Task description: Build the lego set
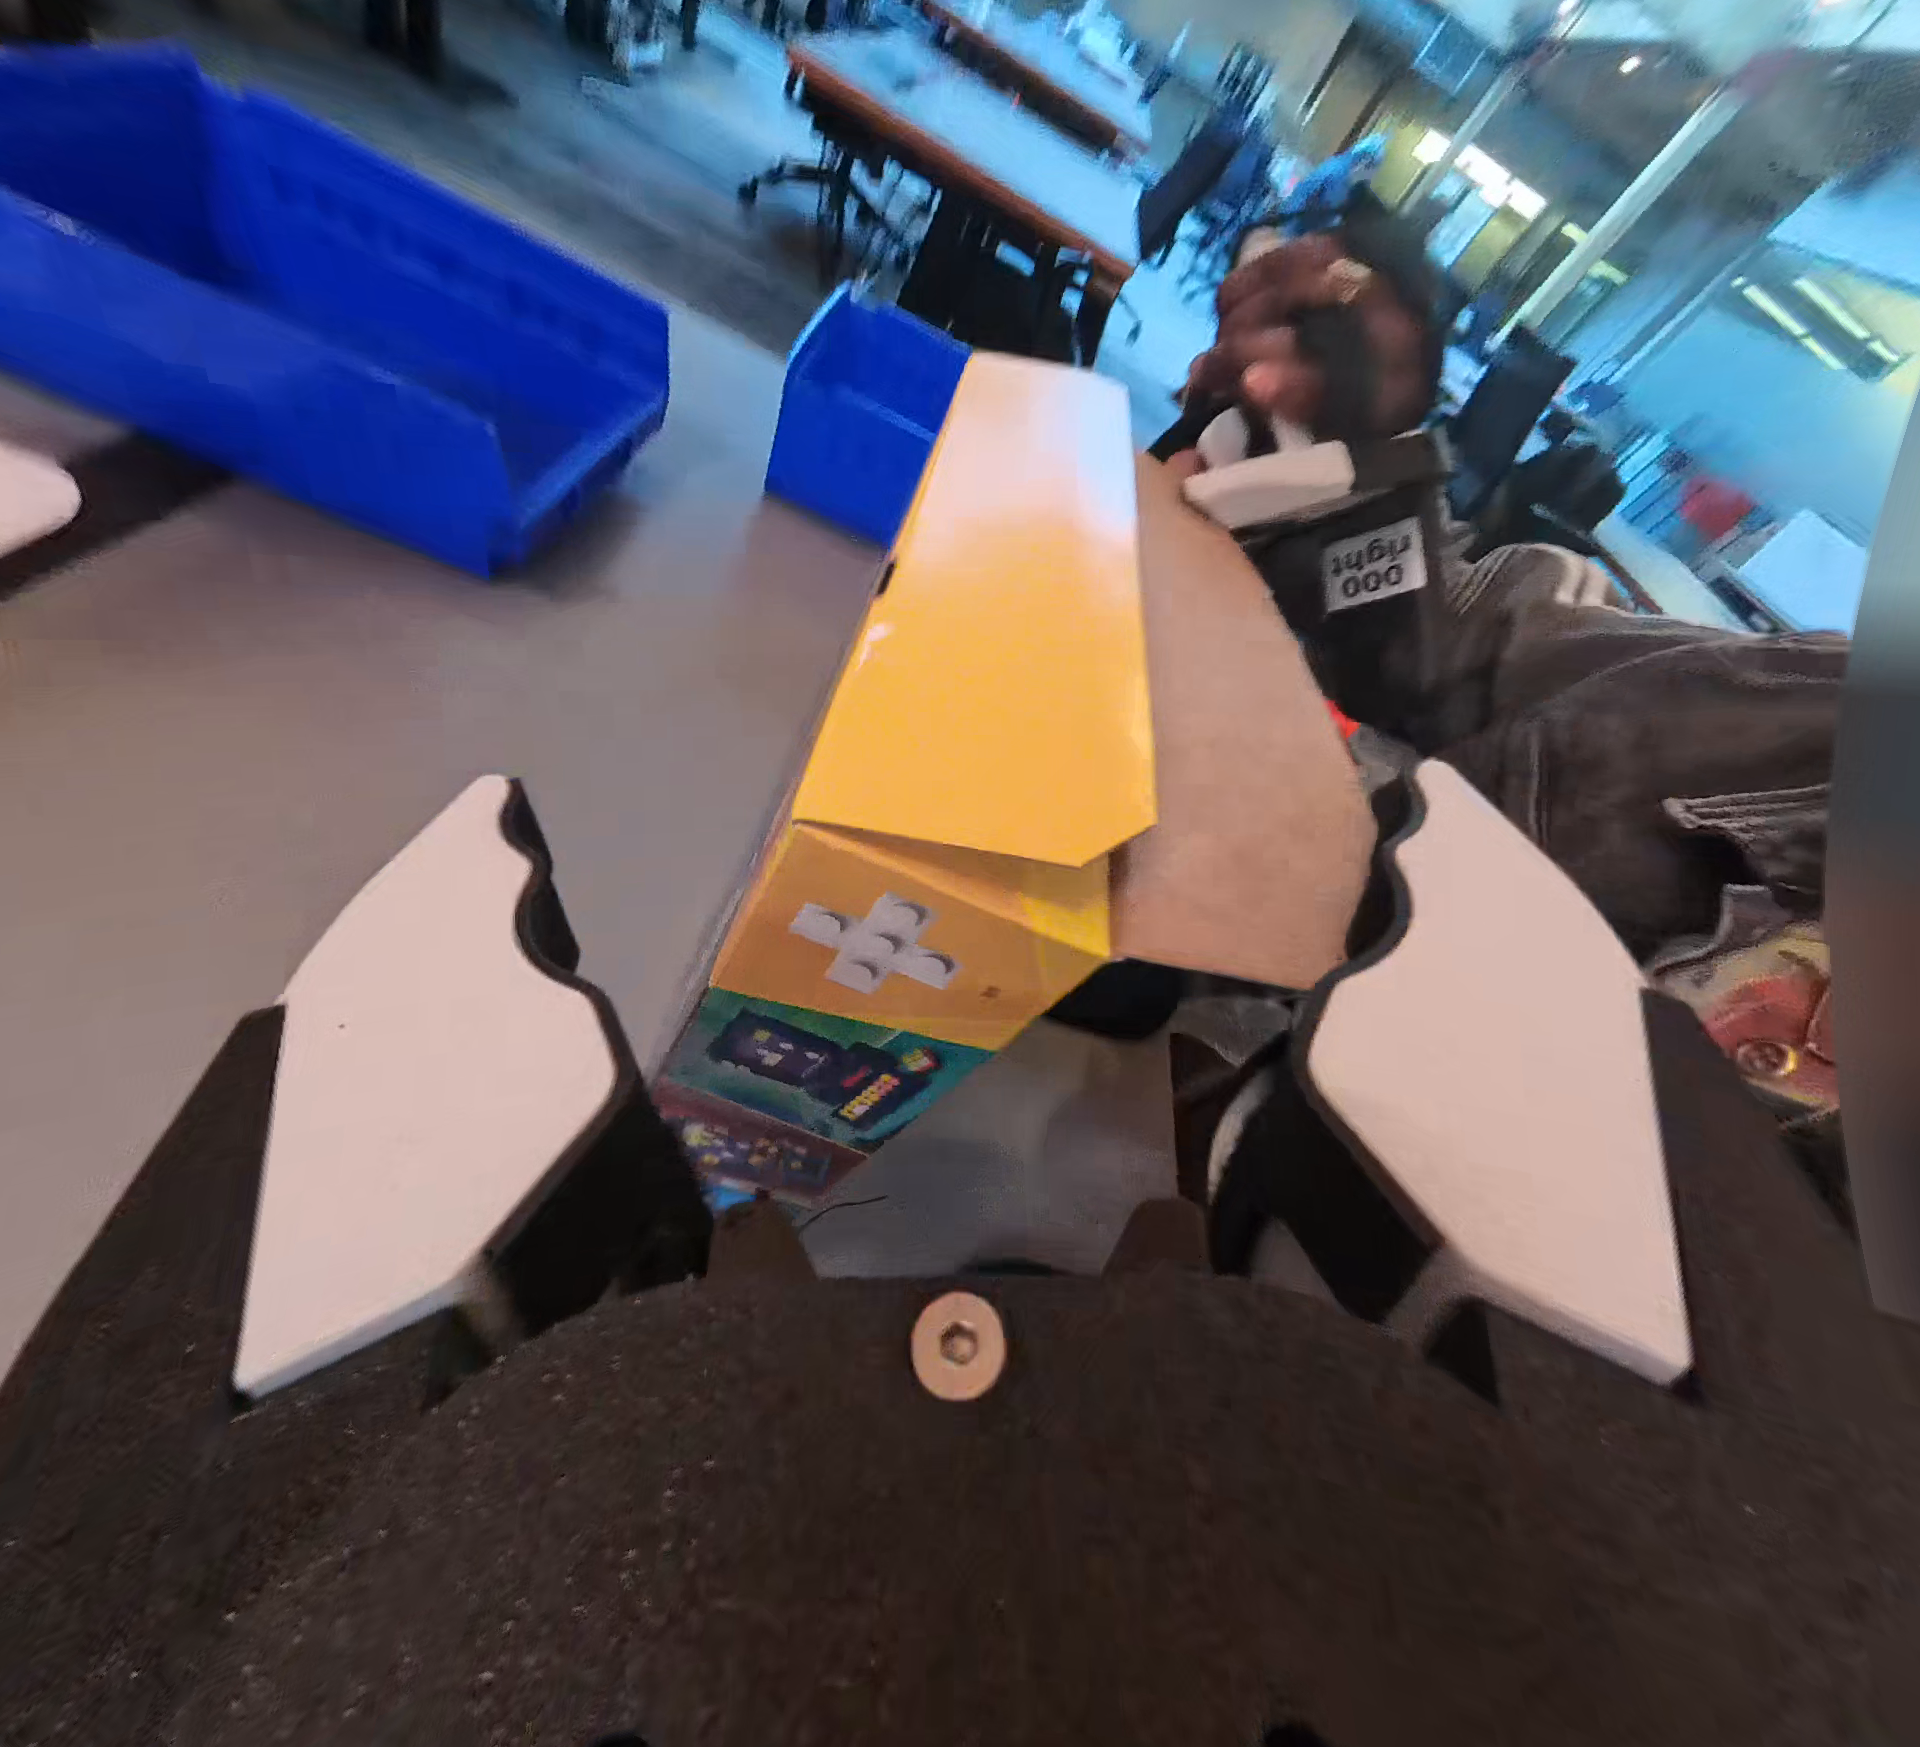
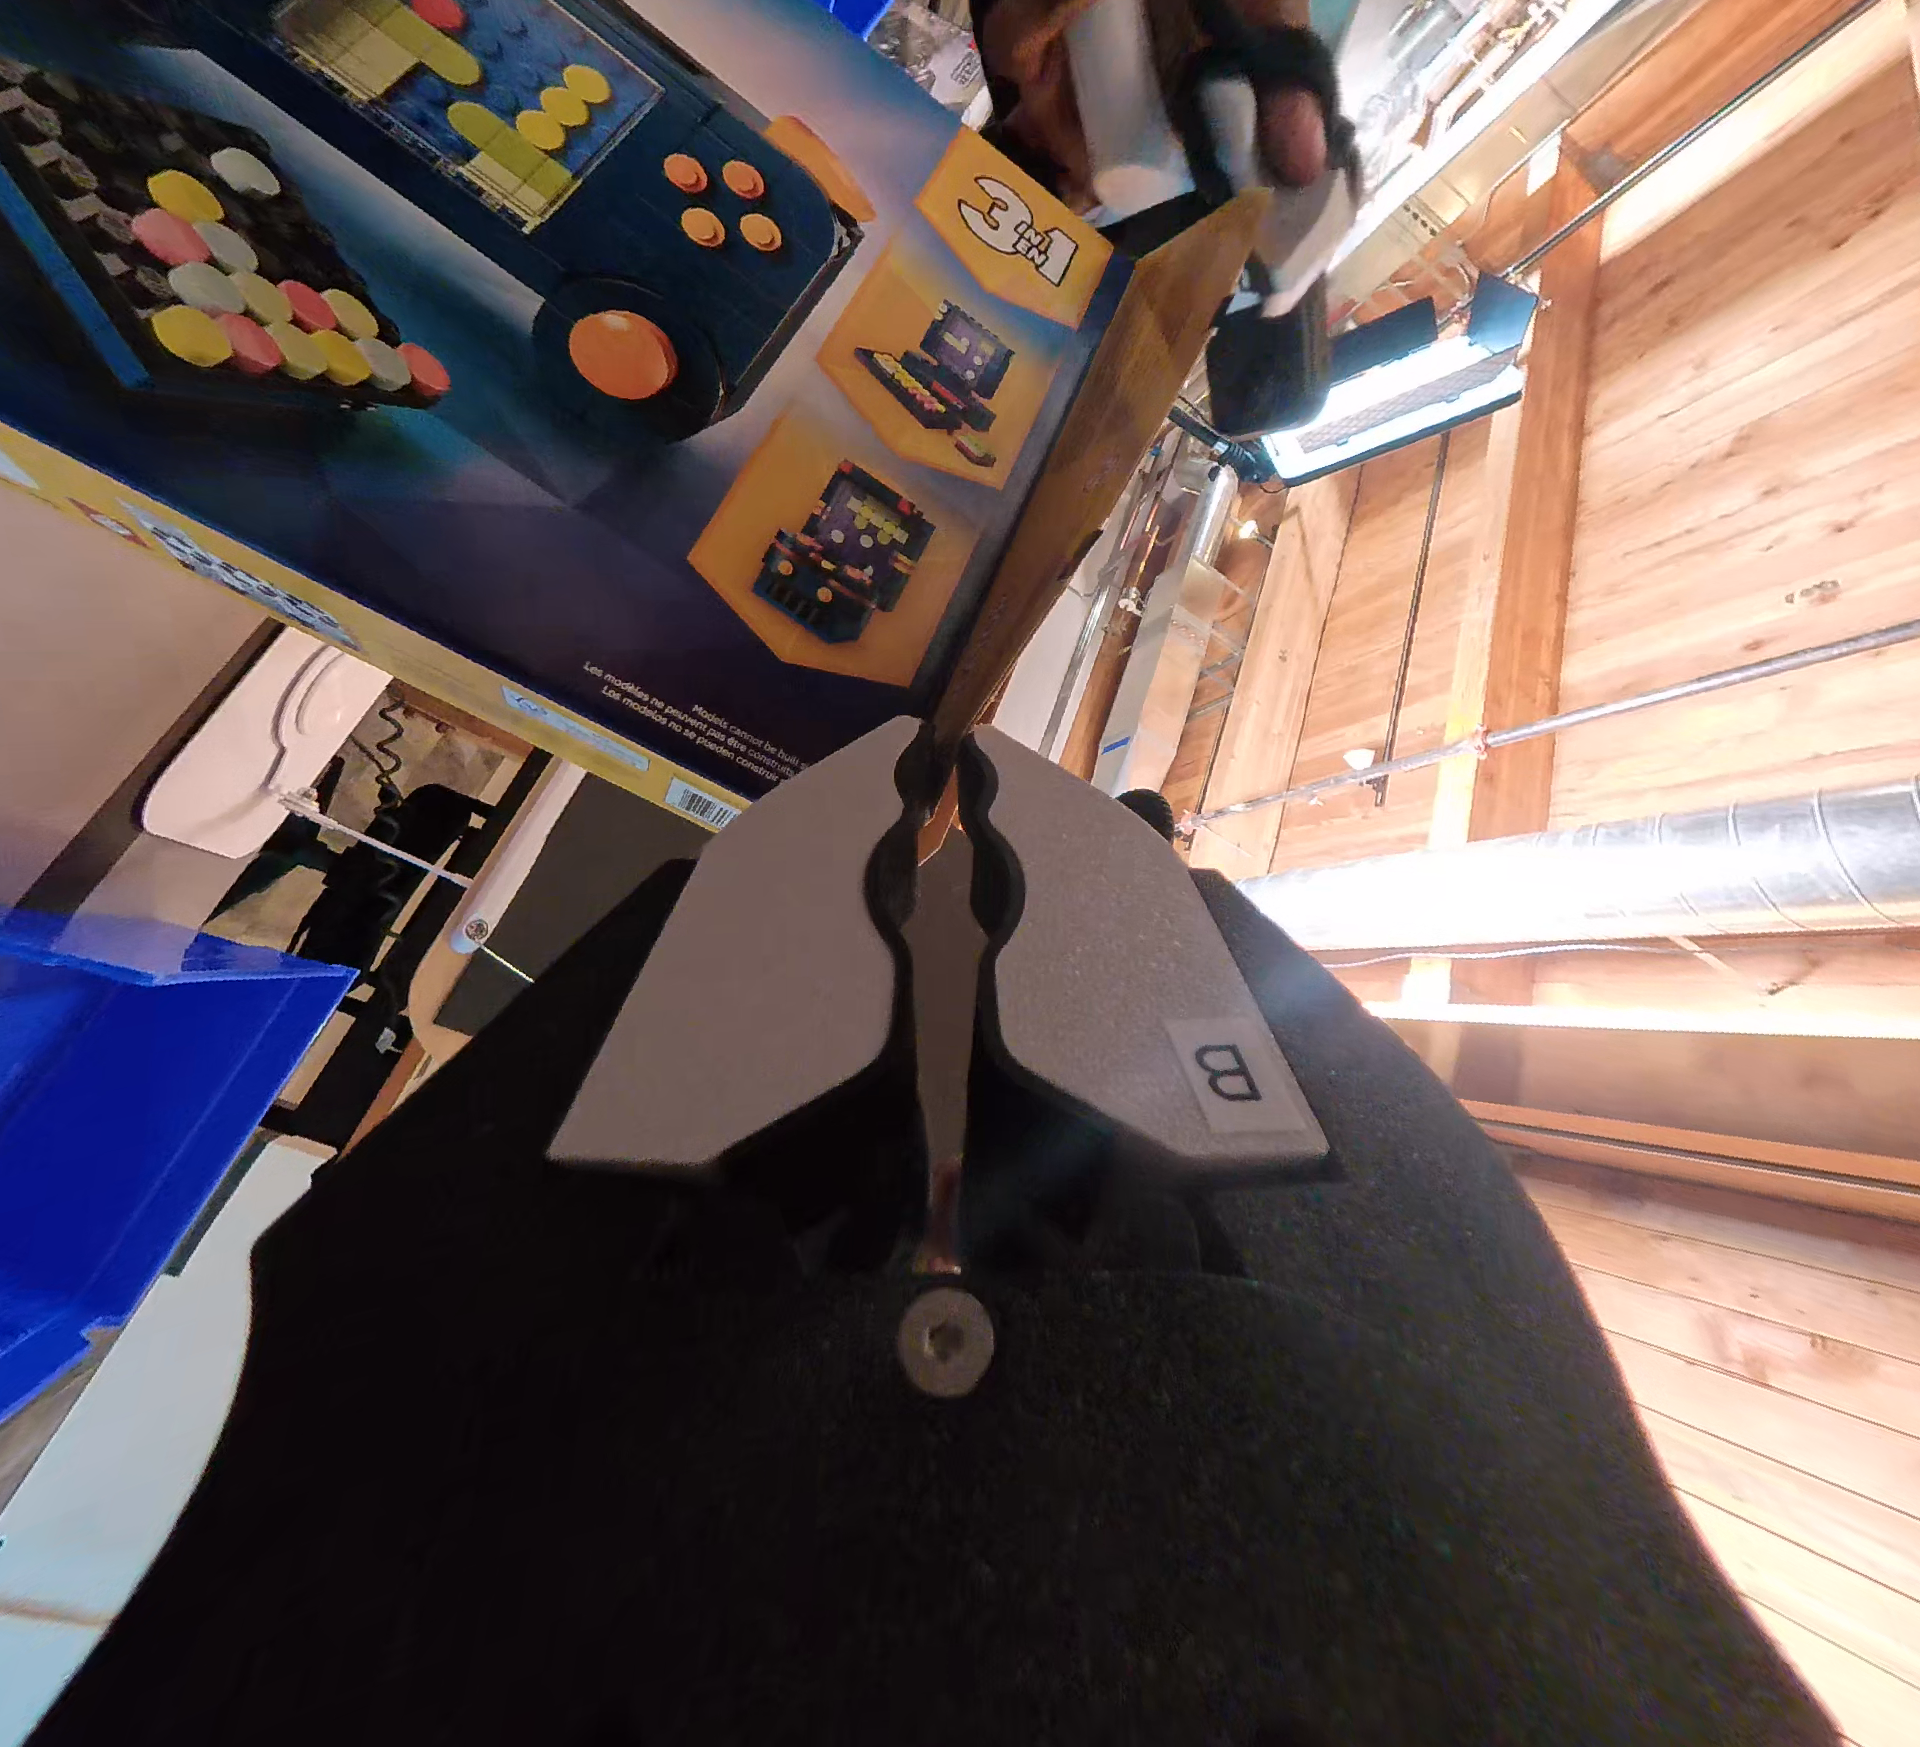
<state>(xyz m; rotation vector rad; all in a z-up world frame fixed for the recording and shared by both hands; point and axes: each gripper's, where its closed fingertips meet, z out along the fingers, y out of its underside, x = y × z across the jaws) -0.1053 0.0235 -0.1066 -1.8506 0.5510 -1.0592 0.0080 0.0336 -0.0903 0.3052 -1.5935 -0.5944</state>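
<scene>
My left gripper is spread wide, gripping nothing; a toy box stands between its fingers, touching neither. My right gripper is clamped on the box's brown cardboard flap. Ahead-left of the left gripper sit two blue bins on a grey table. The box carries printed pictures, writing and a barcode; the right finger wears a lettered sticker.
</scene>
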